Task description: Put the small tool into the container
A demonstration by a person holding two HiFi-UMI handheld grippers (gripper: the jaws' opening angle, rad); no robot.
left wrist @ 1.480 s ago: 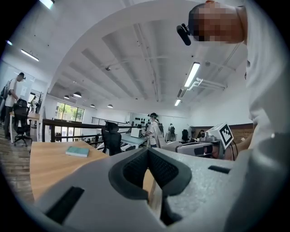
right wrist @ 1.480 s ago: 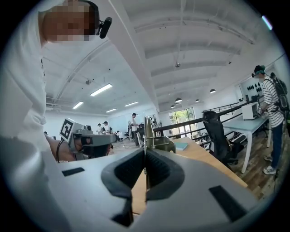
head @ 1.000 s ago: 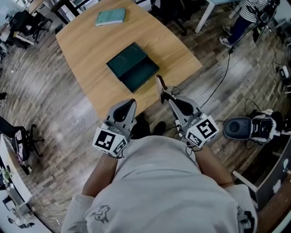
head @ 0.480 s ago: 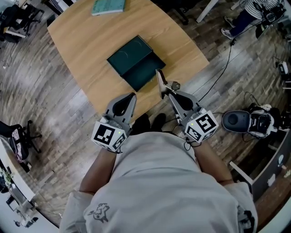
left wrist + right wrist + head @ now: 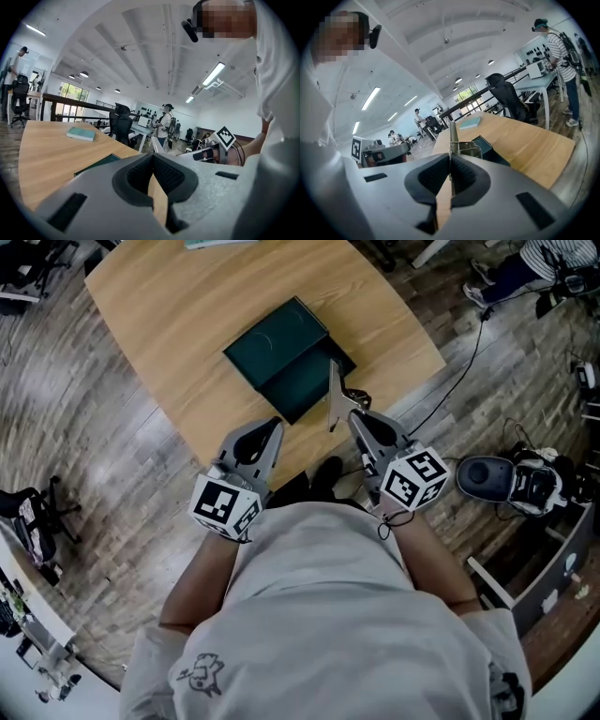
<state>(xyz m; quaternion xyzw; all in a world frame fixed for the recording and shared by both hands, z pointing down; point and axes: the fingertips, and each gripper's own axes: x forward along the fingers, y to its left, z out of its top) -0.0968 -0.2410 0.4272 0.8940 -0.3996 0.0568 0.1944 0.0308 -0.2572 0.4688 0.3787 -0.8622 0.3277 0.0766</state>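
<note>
– Over the near end of the table (image 5: 178,315), where is the small tool (image 5: 333,392)?

– It is in the right gripper (image 5: 356,420), whose jaws are pressed together on its lower part. The thin blade stands out past the jaws and points to about 11 o'clock in the head view. Its tip is just beside the container (image 5: 281,348), at the 4 o'clock corner of it.

– And the container, is it ready?

– I think yes. It lies open on the table at 12 o'clock from the person, with the dark inside showing. In the right gripper view it is just behind the tool, a little to 1 o'clock.

– What does the left gripper (image 5: 270,427) do?

– Its jaws are closed with nothing between them, and it hangs near the table edge at 7 o'clock from the container.

– So how to do the step well?

– I would carry the tool fully over the open part and lower it until the blade is almost flat inside, and only then open the jaws. If released at the rim, the long blade may tip out. The left gripper could steady the container if it slides.
</note>
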